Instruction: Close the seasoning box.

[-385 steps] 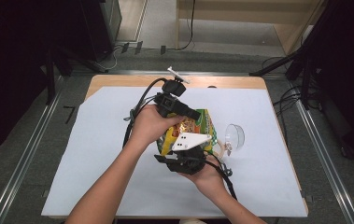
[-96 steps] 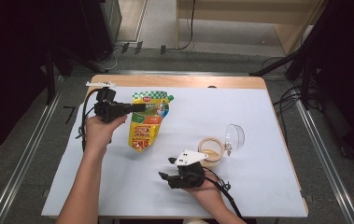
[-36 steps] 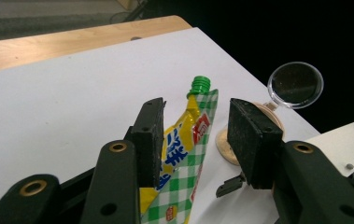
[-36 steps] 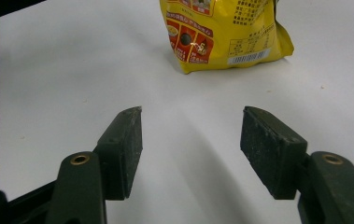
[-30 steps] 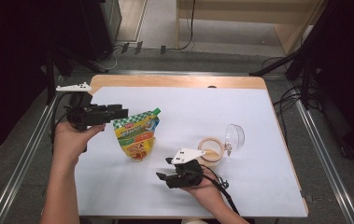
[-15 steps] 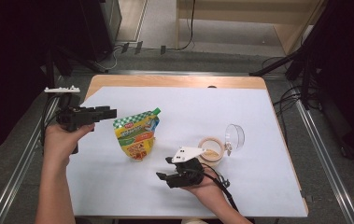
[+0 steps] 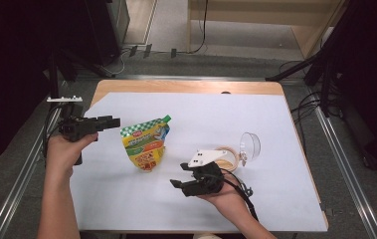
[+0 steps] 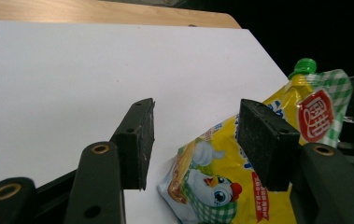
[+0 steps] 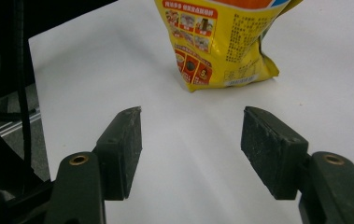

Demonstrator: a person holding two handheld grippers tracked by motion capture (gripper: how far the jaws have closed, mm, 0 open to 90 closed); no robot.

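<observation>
Yellow pouch (image 7: 146,147) lies released near the table's (image 7: 186,87) left edge; left gripper (image 7: 110,121), just opening, and right gripper (image 7: 178,183) gape empty.

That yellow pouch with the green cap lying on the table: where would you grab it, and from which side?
Probably by the flat upper edge just below the green cap. The pouch lies flat on the white sheet, cap towards the far edge, and its body looks soft, so a thin edge suits two jaws best. The open left gripper is at its left side and could come in from there.

Black hand-held gripper (image 7: 110,121), brass screws
</observation>
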